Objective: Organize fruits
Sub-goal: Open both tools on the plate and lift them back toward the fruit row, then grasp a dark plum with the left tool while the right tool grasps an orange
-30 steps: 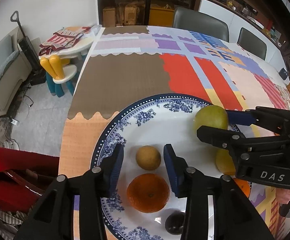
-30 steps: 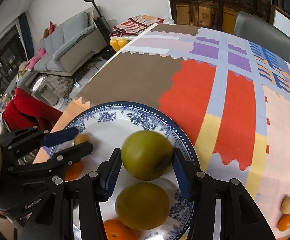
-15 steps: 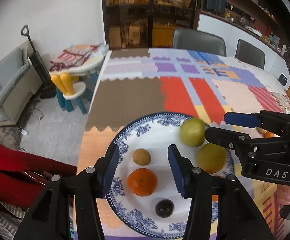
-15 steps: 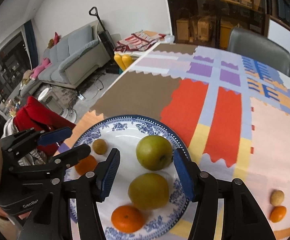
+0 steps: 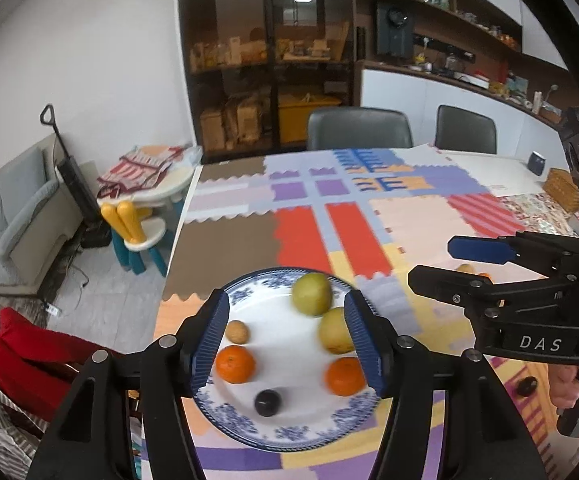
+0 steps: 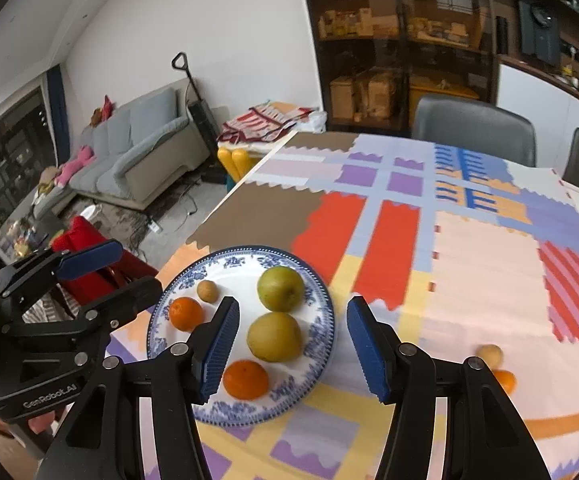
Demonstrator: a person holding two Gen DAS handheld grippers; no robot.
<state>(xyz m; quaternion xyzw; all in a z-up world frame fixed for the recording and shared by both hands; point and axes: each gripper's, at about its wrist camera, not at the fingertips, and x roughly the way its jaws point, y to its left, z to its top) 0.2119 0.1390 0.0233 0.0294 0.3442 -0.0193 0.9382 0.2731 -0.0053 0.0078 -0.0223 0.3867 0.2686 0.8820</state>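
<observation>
Both claws, left (image 5: 285,338) and right (image 6: 289,350), have let go and lifted off the plate (image 6: 321,344), jaws opening with nothing between them, so six fruits now lie there while a few more (image 6: 489,356) wait on the table beside.

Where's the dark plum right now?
In the left wrist view the dark plum lies on the blue-and-white plate, near its closest rim, between the two oranges. The right wrist view does not show it.
</observation>
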